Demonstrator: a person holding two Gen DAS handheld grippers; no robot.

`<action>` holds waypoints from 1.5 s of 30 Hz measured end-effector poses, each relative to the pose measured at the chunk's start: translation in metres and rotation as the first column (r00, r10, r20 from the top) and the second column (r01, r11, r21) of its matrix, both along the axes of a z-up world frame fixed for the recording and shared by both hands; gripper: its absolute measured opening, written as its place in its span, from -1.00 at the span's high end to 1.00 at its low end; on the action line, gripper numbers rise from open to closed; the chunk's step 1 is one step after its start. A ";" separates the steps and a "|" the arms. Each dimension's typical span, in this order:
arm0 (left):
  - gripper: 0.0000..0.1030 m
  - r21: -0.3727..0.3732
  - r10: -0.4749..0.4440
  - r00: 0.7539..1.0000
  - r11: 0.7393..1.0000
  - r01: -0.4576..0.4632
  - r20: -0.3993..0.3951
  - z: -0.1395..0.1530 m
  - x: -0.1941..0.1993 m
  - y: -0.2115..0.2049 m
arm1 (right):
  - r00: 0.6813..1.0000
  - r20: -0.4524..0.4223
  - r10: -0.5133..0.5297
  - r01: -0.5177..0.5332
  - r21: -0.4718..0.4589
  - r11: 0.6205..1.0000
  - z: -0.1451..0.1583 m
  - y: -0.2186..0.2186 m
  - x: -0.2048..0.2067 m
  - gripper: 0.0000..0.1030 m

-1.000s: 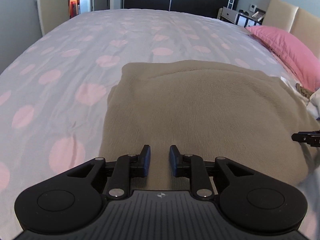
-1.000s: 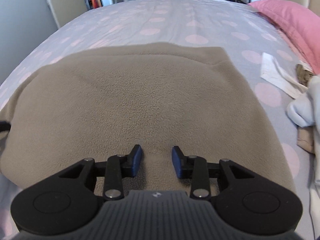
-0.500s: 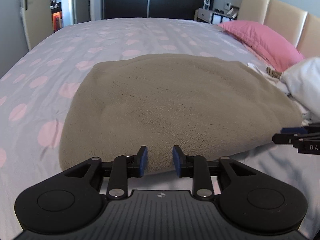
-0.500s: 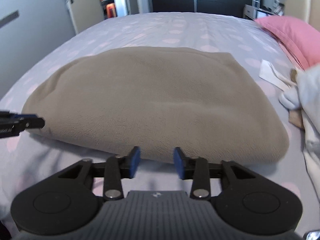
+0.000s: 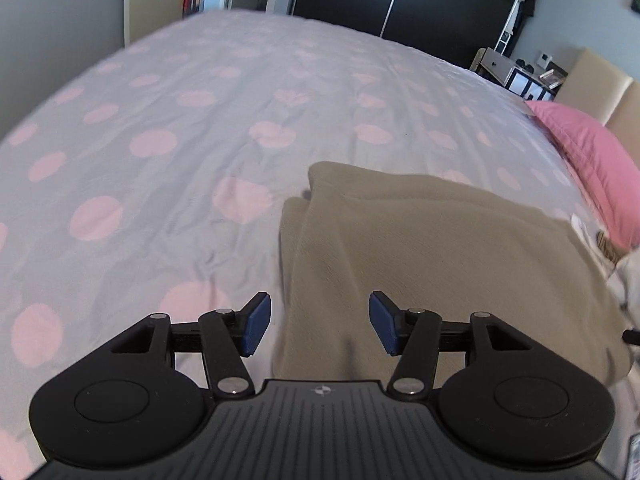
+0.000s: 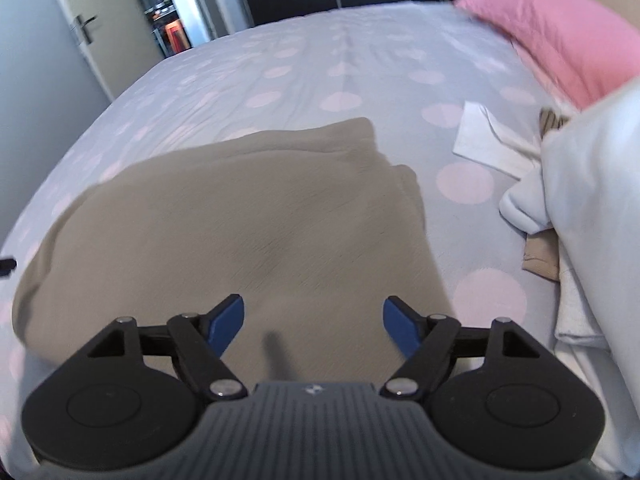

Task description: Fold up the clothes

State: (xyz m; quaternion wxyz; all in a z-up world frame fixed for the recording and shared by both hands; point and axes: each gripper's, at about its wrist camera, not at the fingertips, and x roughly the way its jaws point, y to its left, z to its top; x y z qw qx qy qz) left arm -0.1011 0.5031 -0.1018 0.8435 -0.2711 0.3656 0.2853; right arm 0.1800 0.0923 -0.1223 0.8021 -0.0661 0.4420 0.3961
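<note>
A folded beige fleece garment lies on the bed; in the right wrist view the same fleece fills the middle. My left gripper hovers over the fleece's near left edge, its jaws opening, and the blue pads do not press the cloth that lies below the gap. My right gripper hovers over the fleece's near right part, its jaws opening wide, pads clear of the cloth. Both views are blurred by motion.
The bed's pale sheet with pink dots stretches left and far. A pink pillow lies at the headboard side. A white cloth pile and a flat white piece lie right of the fleece. Dark wardrobe stands beyond the bed.
Both grippers' jaws have spread much wider. Each view swung outward toward a side edge of the fleece, and the fleece now shows stacked layered edges at its far corners.
</note>
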 end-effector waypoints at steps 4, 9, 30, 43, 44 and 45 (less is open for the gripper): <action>-0.02 -0.058 -0.020 1.000 0.998 0.020 0.009 -0.024 0.012 0.031 | 0.998 -0.053 -0.020 0.021 0.004 1.000 -0.015 0.010 0.039 -0.56; -0.07 -0.116 -0.052 0.999 0.992 0.053 0.011 -0.057 0.029 0.052 | 0.989 -0.148 -0.018 0.023 0.027 0.999 -0.039 0.028 0.077 -0.67; -0.51 -0.196 -0.110 0.993 0.974 0.118 0.051 -0.093 0.032 0.070 | 0.982 -0.187 0.019 -0.019 0.000 1.000 -0.055 0.037 0.129 -0.85; -0.42 -0.161 -0.140 0.990 0.978 0.136 -0.015 -0.094 0.047 0.063 | 0.953 -0.300 -0.030 0.052 0.066 0.996 -0.093 0.048 0.130 -0.15; -0.22 -0.156 -0.148 0.989 0.977 0.145 -0.011 -0.092 0.047 0.061 | 0.956 -0.291 -0.024 0.045 0.065 0.997 -0.092 0.051 0.127 -0.05; -0.06 -0.157 -0.157 0.988 0.975 0.155 0.000 -0.090 0.047 0.060 | 0.957 -0.288 -0.028 0.050 0.066 0.997 -0.090 0.052 0.126 0.08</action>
